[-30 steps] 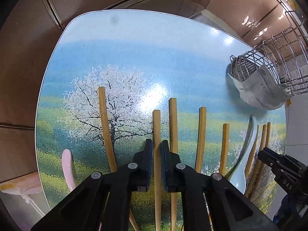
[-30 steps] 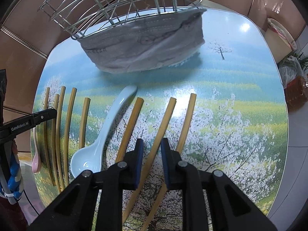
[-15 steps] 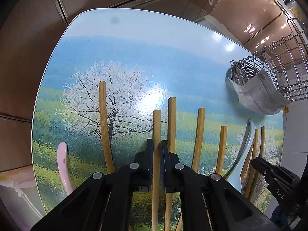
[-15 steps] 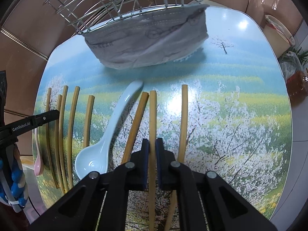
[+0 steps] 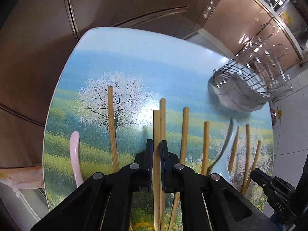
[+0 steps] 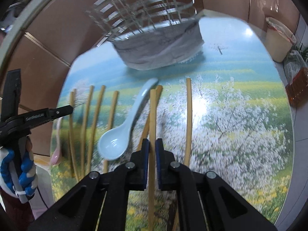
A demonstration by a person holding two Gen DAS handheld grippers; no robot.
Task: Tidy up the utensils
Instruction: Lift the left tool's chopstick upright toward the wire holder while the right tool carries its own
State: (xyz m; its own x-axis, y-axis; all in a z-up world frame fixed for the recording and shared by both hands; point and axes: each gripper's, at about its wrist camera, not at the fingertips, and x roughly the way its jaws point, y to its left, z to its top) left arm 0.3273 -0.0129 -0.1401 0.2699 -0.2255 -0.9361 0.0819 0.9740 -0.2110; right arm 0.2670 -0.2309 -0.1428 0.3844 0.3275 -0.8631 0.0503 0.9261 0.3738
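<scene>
Several wooden chopsticks lie in a row on the table with a landscape print (image 5: 123, 61). My left gripper (image 5: 157, 146) is shut on one chopstick (image 5: 156, 127) and holds it above the table. My right gripper (image 6: 152, 146) is shut on another chopstick (image 6: 152, 111), also raised. A light blue spoon (image 6: 123, 130) lies left of the right gripper; it also shows in the left wrist view (image 5: 225, 154). A pink spoon (image 5: 74, 154) lies at the table's left edge. The wire utensil rack (image 6: 146, 13) stands at the far side, a grey face mask (image 6: 159, 50) draped on its front.
Brown tiled walls (image 5: 38, 57) close in behind the table. A cream bin (image 6: 279, 40) and an amber container (image 6: 298, 88) stand on the floor to the right. The left gripper shows at the left edge of the right wrist view (image 6: 38, 115).
Both grippers closed on a chopstick and lifted it off the table. The right gripper turned its chopstick straight and moved toward the rack.
</scene>
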